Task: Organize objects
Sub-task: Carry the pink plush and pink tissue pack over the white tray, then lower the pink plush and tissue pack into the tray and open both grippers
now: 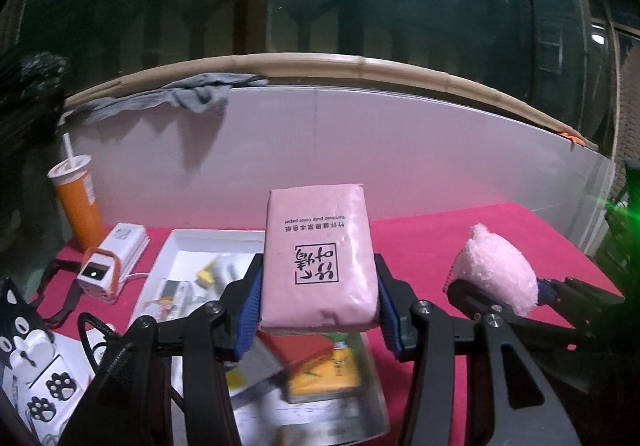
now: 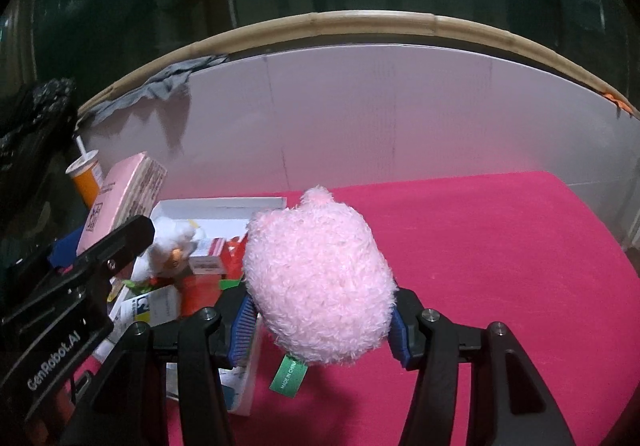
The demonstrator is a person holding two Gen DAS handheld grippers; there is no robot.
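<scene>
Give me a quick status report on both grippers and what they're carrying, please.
Left gripper shut on pink tissue pack, held above white tray. Right gripper shut on pink plush toy, over red cloth. Tray already crowded.

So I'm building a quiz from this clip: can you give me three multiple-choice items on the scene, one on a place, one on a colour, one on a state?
1. Where does the orange cup with a straw stand?
A. Left of the white tray
B. Inside the white tray
C. At the table's right edge

2. What colour is the table cloth?
A. Green
B. Magenta-red
C. Grey

3. What state is the right hand-held gripper in?
A. Open and empty
B. Shut on a plush toy
C. Shut on a cup

Answers:
1 A: the orange cup stands left of the white tray.
2 B: the table cloth shows magenta-red.
3 B: the right hand-held gripper clamps the pink plush toy.
</scene>
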